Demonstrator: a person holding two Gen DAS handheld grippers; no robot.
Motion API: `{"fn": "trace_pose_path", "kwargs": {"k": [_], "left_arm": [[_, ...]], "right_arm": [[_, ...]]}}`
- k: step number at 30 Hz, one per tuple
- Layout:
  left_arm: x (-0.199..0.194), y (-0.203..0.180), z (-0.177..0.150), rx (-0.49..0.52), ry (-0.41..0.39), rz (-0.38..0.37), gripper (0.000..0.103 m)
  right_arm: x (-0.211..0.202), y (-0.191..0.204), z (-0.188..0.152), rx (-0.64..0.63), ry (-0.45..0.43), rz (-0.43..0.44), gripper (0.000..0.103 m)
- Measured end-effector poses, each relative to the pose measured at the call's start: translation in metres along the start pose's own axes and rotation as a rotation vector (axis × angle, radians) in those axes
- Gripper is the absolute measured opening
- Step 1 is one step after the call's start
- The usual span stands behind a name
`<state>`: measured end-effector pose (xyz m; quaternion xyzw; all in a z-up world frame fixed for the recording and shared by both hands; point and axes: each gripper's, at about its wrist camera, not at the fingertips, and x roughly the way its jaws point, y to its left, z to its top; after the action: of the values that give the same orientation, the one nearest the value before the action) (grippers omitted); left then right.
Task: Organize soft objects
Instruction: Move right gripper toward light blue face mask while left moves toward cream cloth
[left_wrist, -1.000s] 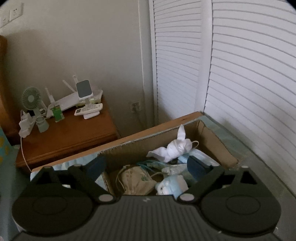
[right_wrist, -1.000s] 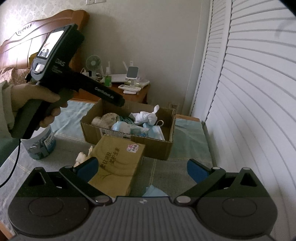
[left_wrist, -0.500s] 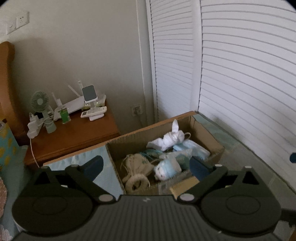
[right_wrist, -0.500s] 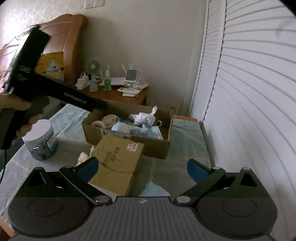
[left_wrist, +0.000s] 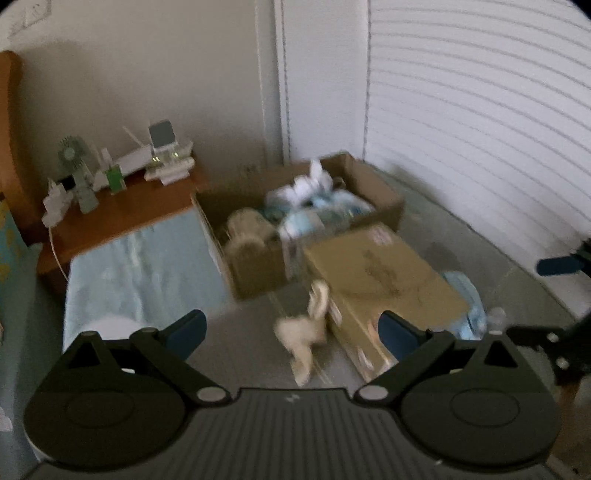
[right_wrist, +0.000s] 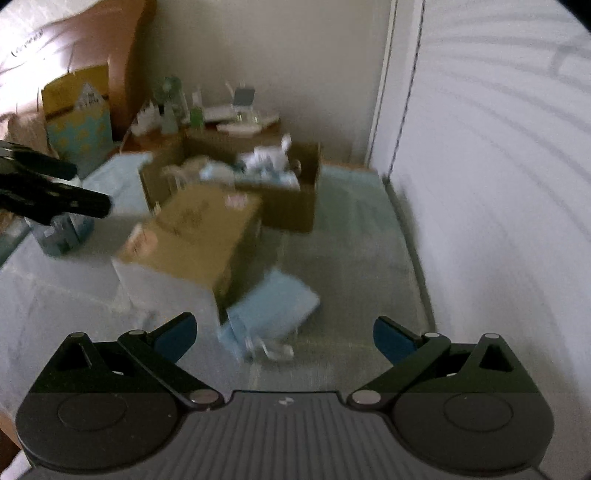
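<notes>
An open cardboard box (left_wrist: 384, 199) (right_wrist: 295, 214) holds several soft items: a white cloth toy (left_wrist: 310, 182), blue masks and beige pieces. A cream soft toy (left_wrist: 306, 332) lies on the grey bed cover next to a brown tissue box (left_wrist: 384, 273) (right_wrist: 199, 229). A light blue mask (right_wrist: 269, 310) (left_wrist: 465, 302) lies in front of the tissue box. My left gripper (left_wrist: 291, 328) is open and empty, above the cream toy. My right gripper (right_wrist: 284, 332) is open and empty, above the blue mask. Both views are blurred.
A wooden nightstand (left_wrist: 122, 210) with a fan (left_wrist: 74, 158), a router and remotes stands behind the bed. White louvred doors (left_wrist: 480, 122) run along the right. A round wipes tub (right_wrist: 62, 229) stands at the left. A light blue towel (left_wrist: 136, 266) lies left of the open box.
Both grippers pulled back and tilted down. The left view now takes in the tissue box and cream toy; the right view now centres on the blue mask. Both stay open.
</notes>
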<state>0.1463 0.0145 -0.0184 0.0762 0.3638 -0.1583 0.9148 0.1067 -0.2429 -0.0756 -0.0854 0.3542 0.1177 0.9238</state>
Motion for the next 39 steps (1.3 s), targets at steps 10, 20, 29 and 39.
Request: {"fn": "trace_pose_path", "kwargs": {"k": [10,20,29,39], "left_arm": [[0.007,-0.008,-0.046,-0.036,0.078,-0.025,0.099],[0.021,-0.011,-0.065,-0.040,0.120,-0.042,0.099],[0.038,-0.008,-0.071,-0.003,0.136,-0.072,0.103],[0.031,0.001,-0.070,0.082,0.139,-0.092,0.102]], "right_arm": [[0.033,-0.004,-0.015,0.044,0.060,0.001,0.103],[0.060,0.002,-0.015,0.017,0.063,-0.034,0.103],[0.057,-0.017,-0.022,0.065,0.078,-0.055,0.103],[0.058,-0.017,-0.023,0.074,0.076,-0.035,0.103]]}}
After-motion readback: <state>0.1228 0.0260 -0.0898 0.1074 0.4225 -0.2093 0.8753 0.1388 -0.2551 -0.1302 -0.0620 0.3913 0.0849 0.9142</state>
